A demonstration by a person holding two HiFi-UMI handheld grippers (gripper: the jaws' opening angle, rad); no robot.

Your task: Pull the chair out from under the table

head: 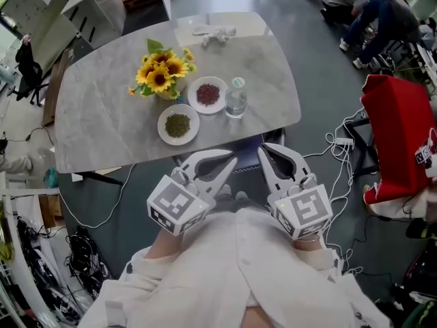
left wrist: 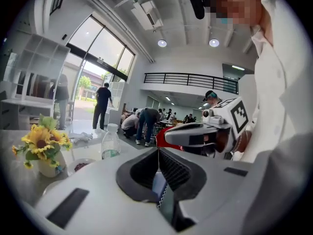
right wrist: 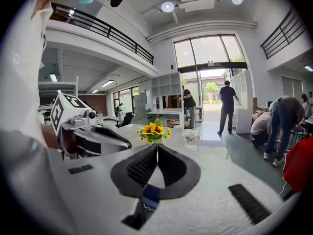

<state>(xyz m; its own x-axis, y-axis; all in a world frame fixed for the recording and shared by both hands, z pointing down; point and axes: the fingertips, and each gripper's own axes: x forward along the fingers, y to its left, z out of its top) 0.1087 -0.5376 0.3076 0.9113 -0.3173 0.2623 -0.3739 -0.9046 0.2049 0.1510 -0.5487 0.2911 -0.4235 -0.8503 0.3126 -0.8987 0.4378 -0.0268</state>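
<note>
Head view: left gripper (head: 233, 158) and right gripper (head: 263, 148) are both pinched shut and empty, tips near the table's (head: 102, 108) edge. Between them the chair (head: 247, 157) shows dark, tucked under that edge. Their cubes (head: 176, 207) carry black-and-white square codes. Sunflowers (head: 161, 70), two dishes (head: 207, 94) and a bottle (head: 236, 98) stand on top.

Left gripper view: jaws together on nothing. The bottle's label is too small to read. People stand far off.

Right gripper view: jaws together, sunflowers beyond the tips.

Only the head view shows the chair.
</note>
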